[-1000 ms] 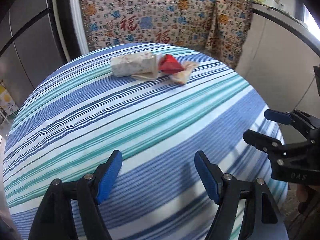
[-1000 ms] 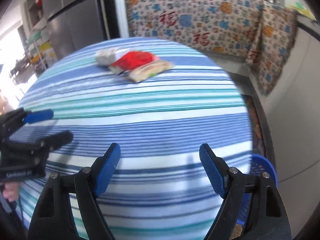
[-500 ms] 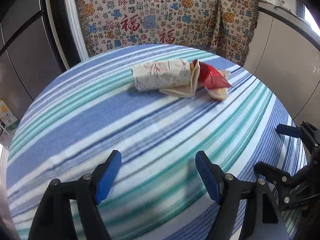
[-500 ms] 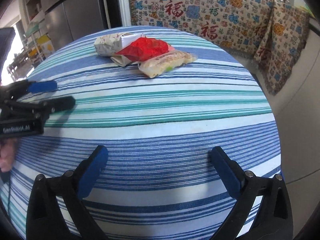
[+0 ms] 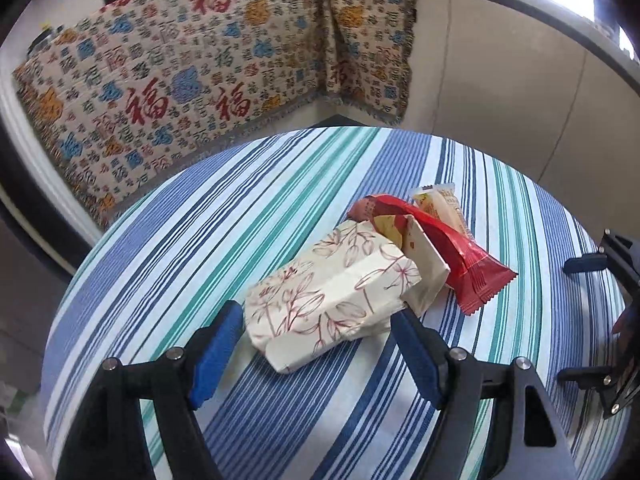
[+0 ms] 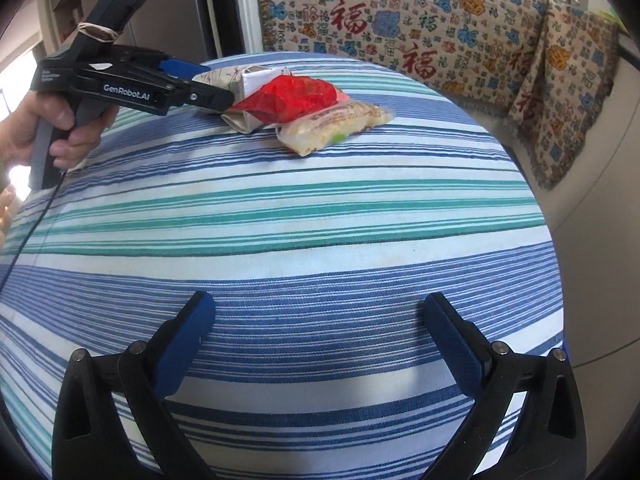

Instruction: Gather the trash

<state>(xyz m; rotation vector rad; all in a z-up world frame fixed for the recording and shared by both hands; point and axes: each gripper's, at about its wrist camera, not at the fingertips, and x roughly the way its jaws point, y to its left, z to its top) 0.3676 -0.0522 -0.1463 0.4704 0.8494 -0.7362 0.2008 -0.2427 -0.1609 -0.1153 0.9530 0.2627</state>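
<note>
The striped counter (image 5: 248, 216) carries the trash at its far side. The left gripper (image 5: 316, 344) has closed in within a second and now straddles the floral pack (image 5: 332, 296), spread, ready to pinch. The right gripper (image 6: 320, 344) waits, released and empty.

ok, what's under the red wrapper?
The red wrapper overlaps a floral tissue pack and a yellowish snack packet on the striped tablecloth. Anything else beneath it is covered.

three wrappers (image 5: 472, 268), two tongs (image 5: 316, 344), one table (image 6: 320, 220)
</note>
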